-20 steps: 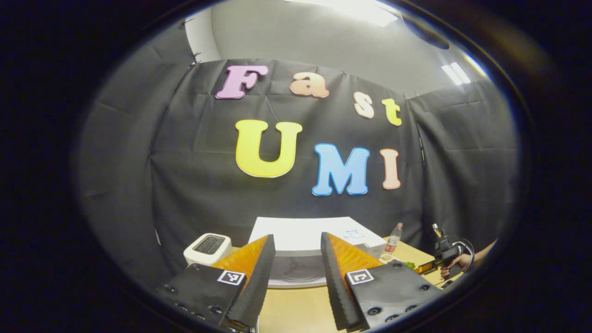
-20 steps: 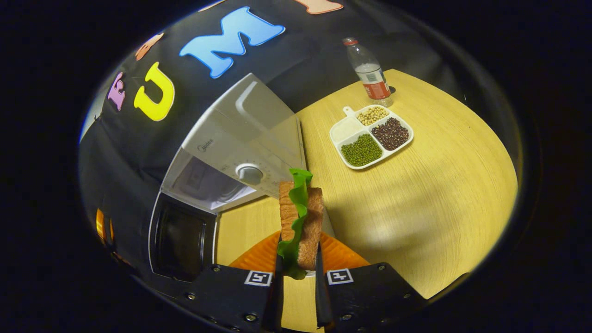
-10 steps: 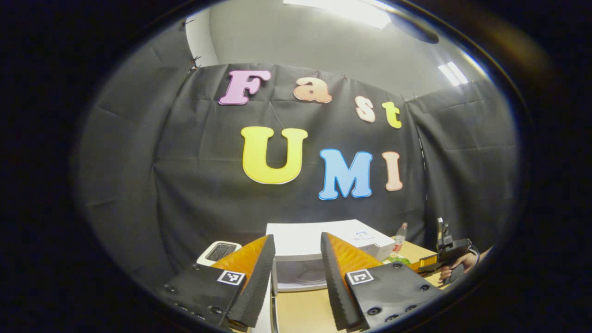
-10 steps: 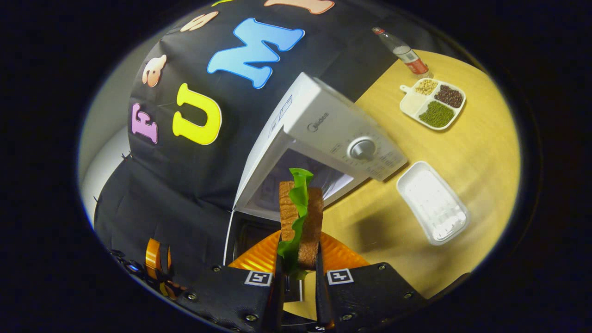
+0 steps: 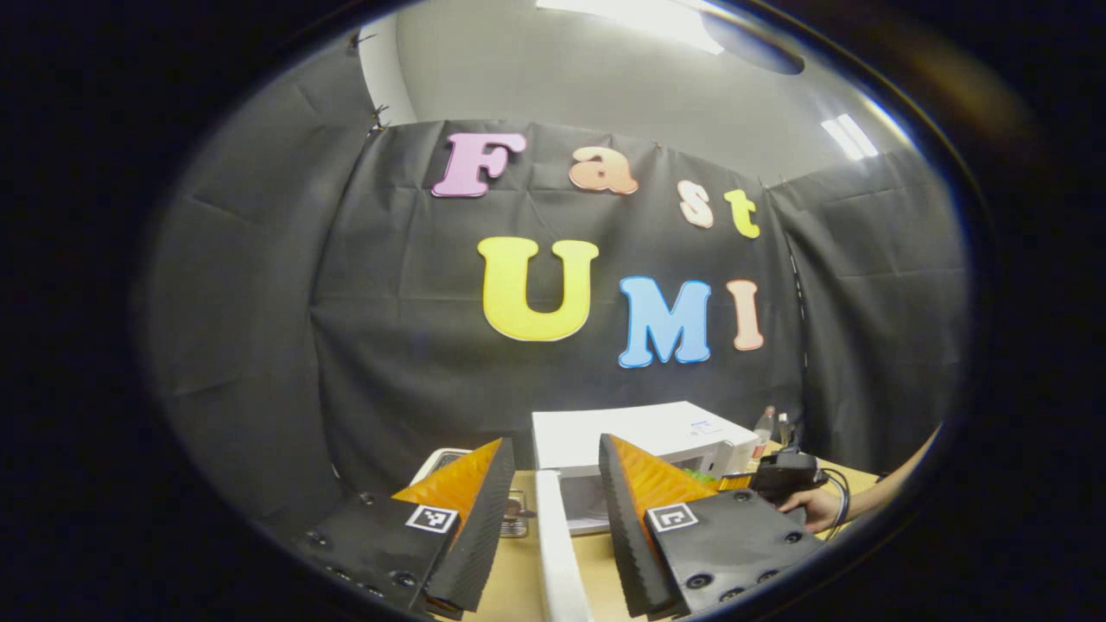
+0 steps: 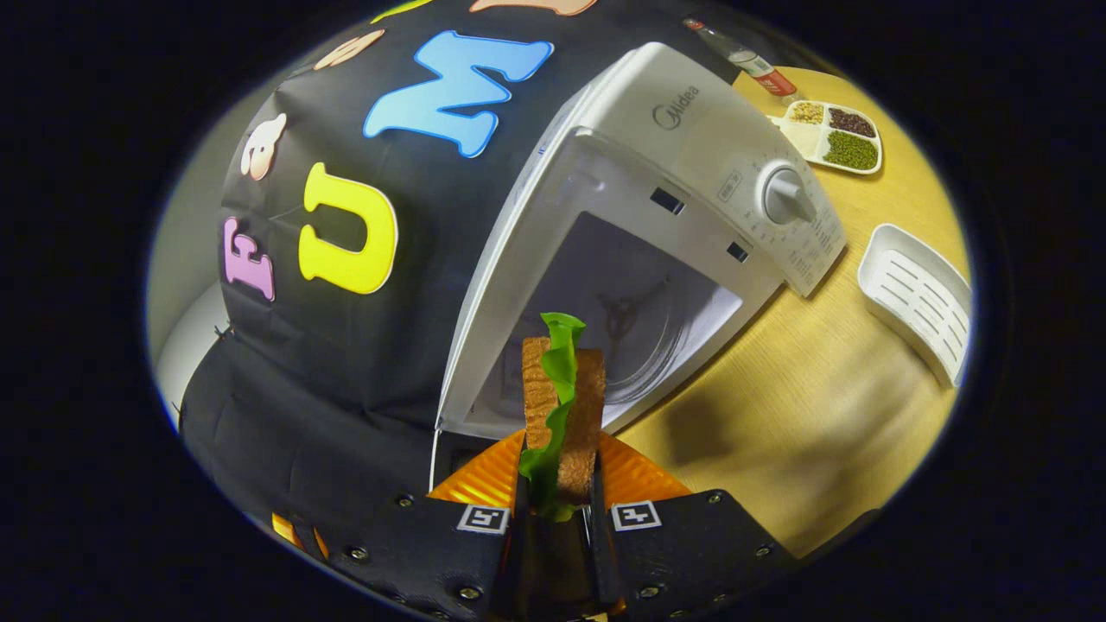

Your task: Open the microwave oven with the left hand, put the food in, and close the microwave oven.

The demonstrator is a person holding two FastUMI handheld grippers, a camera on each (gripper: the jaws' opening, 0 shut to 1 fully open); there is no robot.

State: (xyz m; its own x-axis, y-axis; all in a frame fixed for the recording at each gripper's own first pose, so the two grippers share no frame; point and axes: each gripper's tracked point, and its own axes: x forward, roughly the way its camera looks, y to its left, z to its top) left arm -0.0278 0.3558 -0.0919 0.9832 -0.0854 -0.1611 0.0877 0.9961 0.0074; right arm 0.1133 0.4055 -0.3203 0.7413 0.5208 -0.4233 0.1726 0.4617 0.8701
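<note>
Right gripper (image 6: 555,484) pinches soft, crushable sandwich (image 6: 562,415) by its lower end (left gripper (image 5: 553,510) open) facing open microwave (image 6: 657,259).

In the right gripper view, the white microwave oven (image 6: 691,164) stands on the pale wooden worktop (image 6: 812,415), its cavity open toward the bread-and-lettuce sandwich (image 6: 562,406) just before it. A white ribbed tray (image 6: 916,298) lies to its right; a divided dish of beans (image 6: 834,138) and a clear plastic bottle (image 6: 752,60) lie behind.
</note>
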